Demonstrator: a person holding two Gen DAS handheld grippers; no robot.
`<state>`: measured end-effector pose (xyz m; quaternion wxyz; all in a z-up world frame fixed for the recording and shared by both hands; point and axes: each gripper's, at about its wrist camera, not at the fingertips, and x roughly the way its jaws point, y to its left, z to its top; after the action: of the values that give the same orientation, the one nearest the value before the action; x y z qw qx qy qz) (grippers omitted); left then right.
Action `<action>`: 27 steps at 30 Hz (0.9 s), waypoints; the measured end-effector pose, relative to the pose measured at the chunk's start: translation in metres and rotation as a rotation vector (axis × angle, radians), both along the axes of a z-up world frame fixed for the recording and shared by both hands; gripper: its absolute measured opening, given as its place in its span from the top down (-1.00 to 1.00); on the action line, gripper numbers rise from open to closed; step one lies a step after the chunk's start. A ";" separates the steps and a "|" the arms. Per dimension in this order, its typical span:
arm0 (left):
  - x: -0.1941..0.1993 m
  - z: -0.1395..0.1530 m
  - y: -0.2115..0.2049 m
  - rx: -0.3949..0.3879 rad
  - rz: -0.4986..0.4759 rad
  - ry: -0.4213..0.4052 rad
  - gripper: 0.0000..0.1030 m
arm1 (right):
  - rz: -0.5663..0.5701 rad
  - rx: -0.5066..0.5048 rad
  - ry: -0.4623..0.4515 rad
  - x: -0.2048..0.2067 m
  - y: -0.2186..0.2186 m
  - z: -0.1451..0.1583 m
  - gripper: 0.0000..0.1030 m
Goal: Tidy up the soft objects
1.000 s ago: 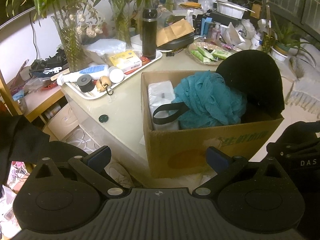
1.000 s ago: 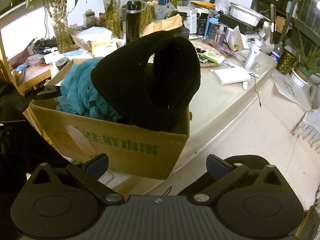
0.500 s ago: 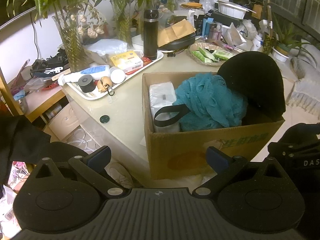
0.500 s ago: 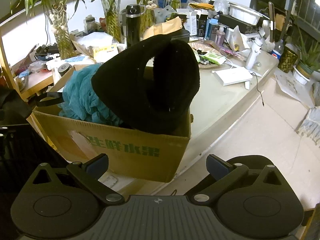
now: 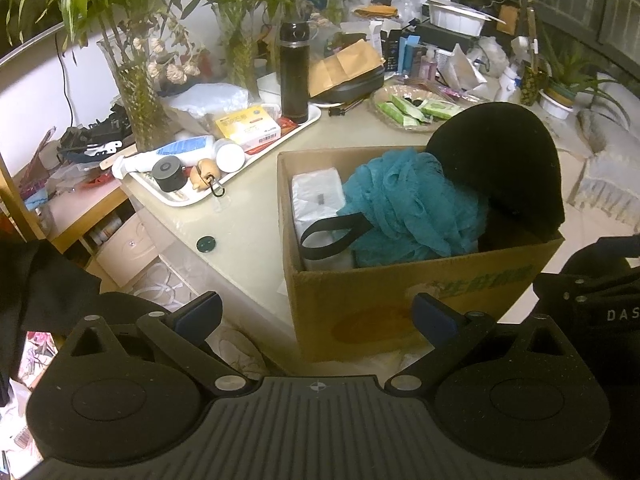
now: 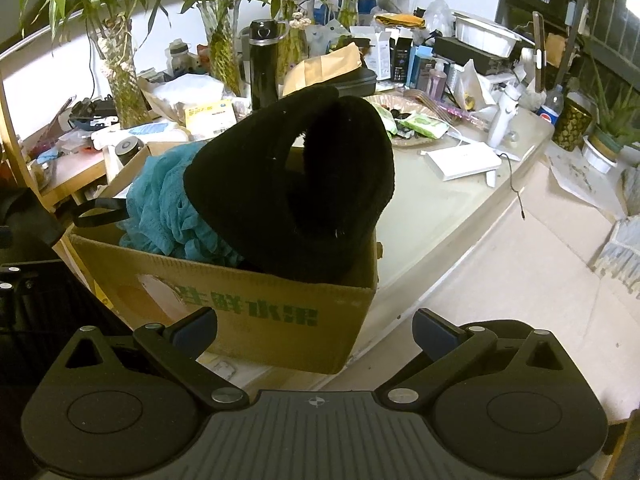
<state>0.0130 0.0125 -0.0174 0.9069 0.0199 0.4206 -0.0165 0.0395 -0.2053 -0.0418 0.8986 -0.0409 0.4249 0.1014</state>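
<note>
A cardboard box (image 5: 384,304) (image 6: 256,312) with green print stands at the table's near edge. Inside lie a teal mesh bath sponge (image 5: 404,208) (image 6: 164,204), a white wrapped pack (image 5: 318,194) with a black strap loop (image 5: 332,232), and a black knit hat (image 5: 500,168) (image 6: 296,188) that sticks up over the rim. My left gripper (image 5: 316,314) is open in front of the box's left corner, holding nothing. My right gripper (image 6: 314,326) is open before the box's front wall, also with nothing in it.
A white tray (image 5: 188,196) with bottles and a yellow packet sits behind the box. A black flask (image 5: 294,72), glass vases with bamboo (image 5: 136,100), a basket of green packets (image 5: 416,108) and a white flat device (image 6: 462,162) crowd the table. Floor lies to the right.
Both grippers have drifted slightly back from the box; the view has shifted a little. Nothing in the box has moved.
</note>
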 end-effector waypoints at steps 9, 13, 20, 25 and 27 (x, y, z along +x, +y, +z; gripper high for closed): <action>0.001 -0.004 0.000 0.024 0.016 0.026 -1.00 | 0.021 -0.030 0.034 0.000 0.005 -0.005 -1.00; 0.002 -0.006 0.001 0.030 0.024 0.046 -1.00 | 0.034 -0.035 0.048 -0.002 0.008 -0.008 -1.00; 0.002 -0.007 0.001 0.034 0.024 0.059 -1.00 | 0.046 -0.039 0.049 -0.001 0.009 -0.008 -1.00; 0.002 -0.008 0.001 0.033 0.024 0.061 -1.00 | 0.041 -0.037 0.048 -0.001 0.008 -0.008 -1.00; 0.001 -0.008 0.001 0.032 0.022 0.062 -1.00 | 0.040 -0.037 0.047 -0.001 0.008 -0.008 -1.00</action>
<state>0.0145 0.0140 -0.0256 0.8930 0.0293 0.4491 -0.0002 0.0382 -0.1973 -0.0494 0.8852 -0.0635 0.4469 0.1125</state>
